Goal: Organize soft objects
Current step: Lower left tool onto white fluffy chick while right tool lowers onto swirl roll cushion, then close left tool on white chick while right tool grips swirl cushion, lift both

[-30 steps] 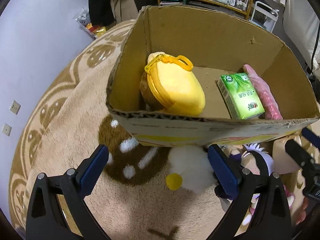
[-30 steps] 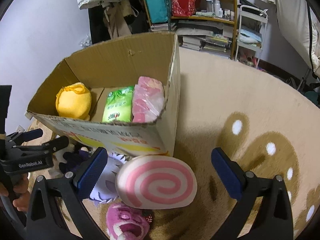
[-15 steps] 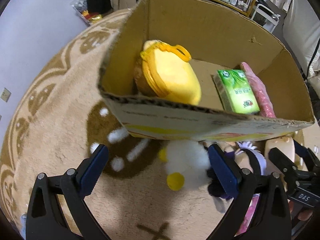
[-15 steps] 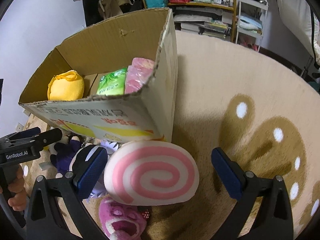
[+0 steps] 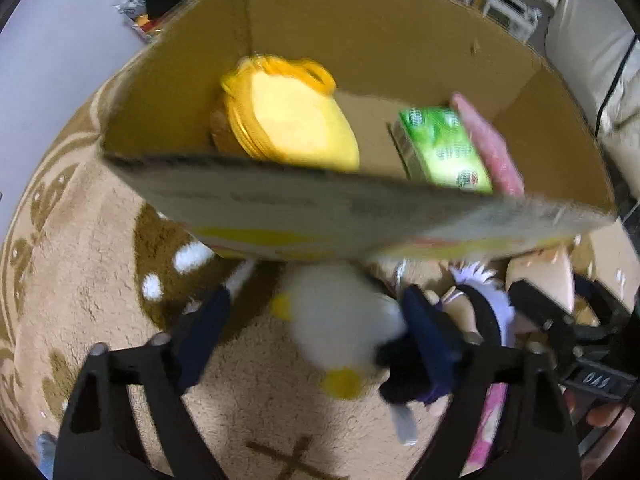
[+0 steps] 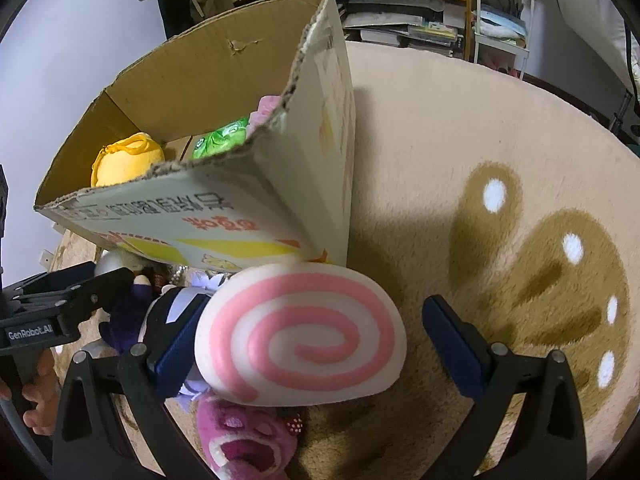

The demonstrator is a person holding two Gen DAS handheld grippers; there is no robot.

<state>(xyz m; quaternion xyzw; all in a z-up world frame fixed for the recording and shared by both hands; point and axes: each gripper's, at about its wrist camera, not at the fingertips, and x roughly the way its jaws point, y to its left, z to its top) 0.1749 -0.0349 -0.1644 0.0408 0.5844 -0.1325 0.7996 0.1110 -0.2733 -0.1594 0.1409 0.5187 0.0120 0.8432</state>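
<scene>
A white plush with yellow feet [image 5: 340, 328] lies on the carpet in front of the cardboard box [image 5: 280, 208]. My left gripper [image 5: 316, 304] straddles it with its jaws closing; the right pad is at the plush and the left pad stands apart. In the right wrist view a pink-and-white swirl cushion [image 6: 300, 336] lies between the open fingers of my right gripper [image 6: 316, 320], whose right pad is clear of it. The box holds a yellow plush [image 5: 288, 120], a green tissue pack [image 5: 444, 148] and a pink pack [image 5: 488, 148].
A dark-clothed doll [image 6: 168, 312] and a pink bear plush [image 6: 244, 440] lie by the cushion. The left gripper [image 6: 72, 292], held by a hand [image 6: 36, 408], shows in the right wrist view. Shelves [image 6: 404, 12] stand behind the beige patterned carpet [image 6: 500, 160].
Both grippers have tipped down and come closer to the toys in front of the box. The left jaws have narrowed around the white plush. The right jaws keep their width.
</scene>
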